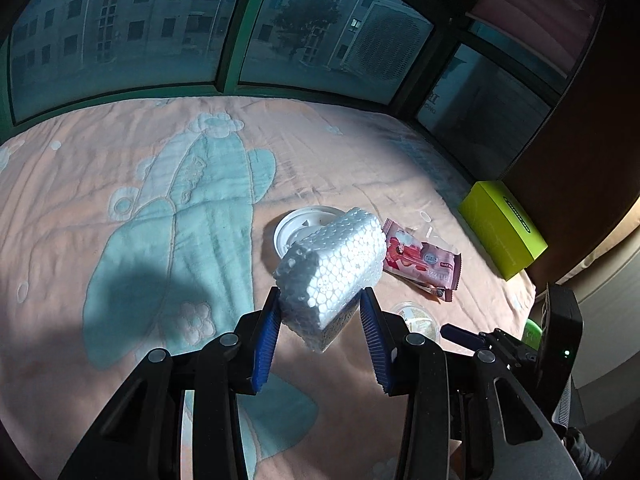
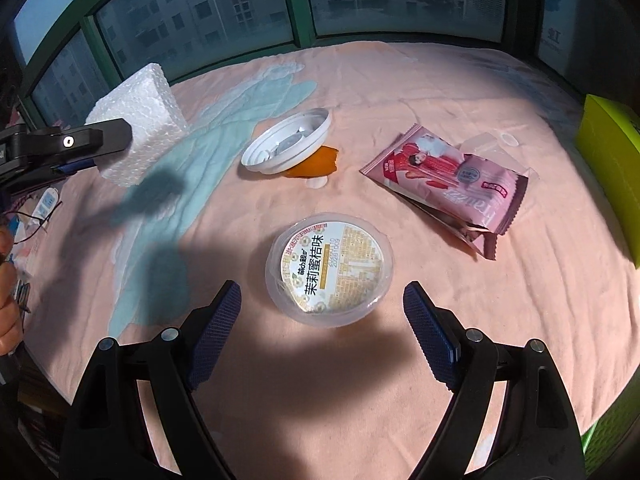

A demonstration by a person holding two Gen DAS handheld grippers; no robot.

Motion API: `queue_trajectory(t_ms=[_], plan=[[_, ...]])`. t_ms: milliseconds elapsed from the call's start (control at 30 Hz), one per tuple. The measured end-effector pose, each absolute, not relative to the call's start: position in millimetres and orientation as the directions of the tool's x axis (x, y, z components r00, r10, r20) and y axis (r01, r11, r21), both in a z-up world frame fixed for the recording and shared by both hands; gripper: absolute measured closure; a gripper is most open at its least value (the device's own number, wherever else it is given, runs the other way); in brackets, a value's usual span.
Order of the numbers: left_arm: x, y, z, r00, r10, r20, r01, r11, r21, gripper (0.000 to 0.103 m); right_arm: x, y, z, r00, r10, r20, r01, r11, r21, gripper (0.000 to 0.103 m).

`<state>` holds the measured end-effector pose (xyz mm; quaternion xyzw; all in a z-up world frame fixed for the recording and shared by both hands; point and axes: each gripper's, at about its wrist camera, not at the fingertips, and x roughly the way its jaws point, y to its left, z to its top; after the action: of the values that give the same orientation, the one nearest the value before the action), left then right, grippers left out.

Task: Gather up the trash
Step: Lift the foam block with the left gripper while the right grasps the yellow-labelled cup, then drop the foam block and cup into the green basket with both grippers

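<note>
Two hand-held grippers work over a peach blanket (image 2: 400, 80) strewn with trash; the left gripper (image 1: 320, 316) clenches one white foam block (image 1: 332, 268) between its blue pads, lifted clear of the cloth; the right gripper (image 2: 322, 312) hangs with jaws spread wide and empty, one clear plastic tub (image 2: 330, 270) just ahead between its fingertips, its lid printed in Chinese characters with the dates 20251110 and 20261009; beyond it to the right lies one pink snack wrapper (image 2: 444, 184), its lettering too warped to read; farther ahead one white lid (image 2: 288, 146) tilts on one orange peel (image 2: 320, 162); one yellow-green box (image 1: 502, 228) sits at far right.
</note>
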<state>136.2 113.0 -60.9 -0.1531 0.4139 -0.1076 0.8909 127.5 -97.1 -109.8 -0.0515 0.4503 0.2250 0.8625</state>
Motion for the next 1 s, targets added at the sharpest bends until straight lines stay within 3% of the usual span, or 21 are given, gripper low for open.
queue_trajectory(t_ms=[167,300,700,1000], plan=[[134.5,113.9,-65.5,0.627,-0.322,-0.709,0.06,0.928,-0.368,0.064,137.1,-86.9,-118.1,0.492,0.314,-0.812,-0.42,0.903,0.095,0.022],[133.9,112.1,-66.4,0.625,-0.327,-0.709,0.064,0.926,-0.371,0.064,142.0,-87.8,-121.8,0.483,0.299,-0.823,-0.393,0.914,0.101,0.036],[128.9,76.7,-55.9,0.614,-0.372,-0.696,0.14,0.919,-0.368,0.064,107.5,-129.3,-96.5,0.512,0.357,-0.781,-0.35,0.918,0.19,0.037],[126.2,7.9,-53.8,0.558,-0.453,-0.696,0.262,0.891,-0.37,0.064,64.2,-198.1,-79.8,0.577,0.31,-0.756,-0.237,0.949,0.208,0.037]])
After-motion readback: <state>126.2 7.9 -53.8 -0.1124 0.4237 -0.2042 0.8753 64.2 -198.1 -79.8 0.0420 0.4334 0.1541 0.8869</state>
